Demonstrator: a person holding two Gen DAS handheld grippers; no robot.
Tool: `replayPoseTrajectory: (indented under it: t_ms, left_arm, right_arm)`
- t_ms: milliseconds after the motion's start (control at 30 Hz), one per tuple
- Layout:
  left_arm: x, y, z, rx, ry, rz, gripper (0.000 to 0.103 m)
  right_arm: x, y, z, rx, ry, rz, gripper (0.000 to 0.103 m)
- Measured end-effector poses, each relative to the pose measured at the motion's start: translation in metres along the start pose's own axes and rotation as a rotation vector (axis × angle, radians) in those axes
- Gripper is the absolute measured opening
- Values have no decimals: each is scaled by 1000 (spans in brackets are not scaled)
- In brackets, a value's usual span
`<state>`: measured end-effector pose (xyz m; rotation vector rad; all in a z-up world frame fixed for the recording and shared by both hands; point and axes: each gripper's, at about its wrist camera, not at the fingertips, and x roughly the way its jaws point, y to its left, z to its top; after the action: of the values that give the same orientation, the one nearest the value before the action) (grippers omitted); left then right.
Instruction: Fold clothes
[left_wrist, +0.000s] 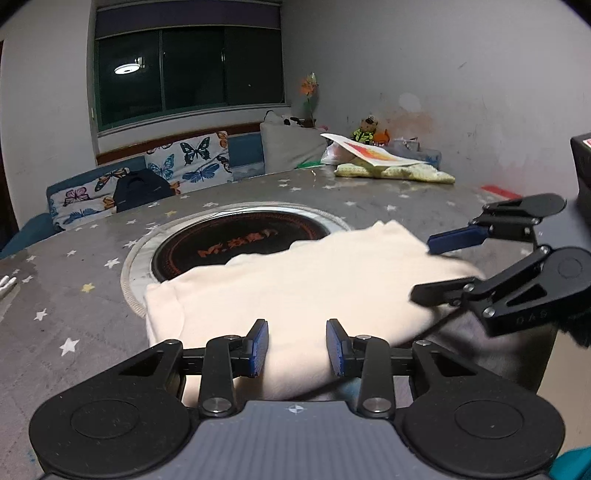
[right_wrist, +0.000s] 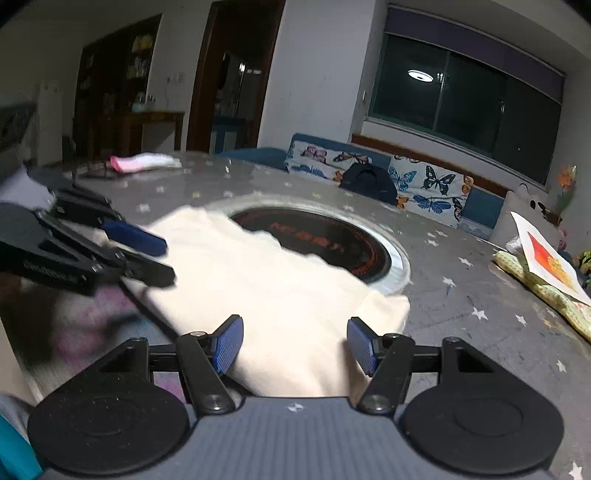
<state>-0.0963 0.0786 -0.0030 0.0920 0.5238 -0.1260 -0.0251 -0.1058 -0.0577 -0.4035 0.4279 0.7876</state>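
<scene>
While the cream garment (left_wrist: 306, 280) lies bunched on the starred table (left_wrist: 74, 295), half over the hotplate (left_wrist: 240, 243), my left gripper (left_wrist: 297, 347) and right gripper (right_wrist: 295, 345) gape, holding nothing. If I close on one layer, I expect the fold to slide apart

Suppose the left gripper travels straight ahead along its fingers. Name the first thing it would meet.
Most likely the cream garment, already lying between the open fingers of the left gripper. Beyond it sits the round black cooktop set into the table. Height above the cloth is unclear.

1 cream garment (left_wrist: 295, 280), 2 grippers (left_wrist: 297, 347) (right_wrist: 295, 345)
</scene>
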Motion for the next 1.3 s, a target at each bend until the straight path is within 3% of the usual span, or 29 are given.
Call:
replayPoseTrajectory:
  t_ms: [233, 367, 500, 733, 967, 1133, 1300]
  left_arm:
    - [-8, 14, -7, -39, -1, 3, 40]
    - [-10, 15, -4, -52, -8, 8, 40]
    - [-9, 20, -7, -62, 10, 11, 43]
    - [-11, 25, 4, -79, -4, 2, 43]
    - [7, 47, 9, -157, 41, 21, 41]
    - [17, 61, 24, -194, 17, 32, 41]
    - [42, 79, 32, -261, 47, 52, 38]
  right_arm:
    - [-12, -15, -5, 22, 23, -25, 63]
    - [-14, -17, 4, 51, -11, -33, 63]
    - [0, -19, 0, 55, 44, -46, 63]
    - [-5, -34, 1, 103, 46, -73, 63]
    - [8, -35, -3, 107, 75, -67, 63]
    - [8, -37, 12, 107, 27, -70, 63]
    - [23, -38, 29, 149, 0, -19, 62]
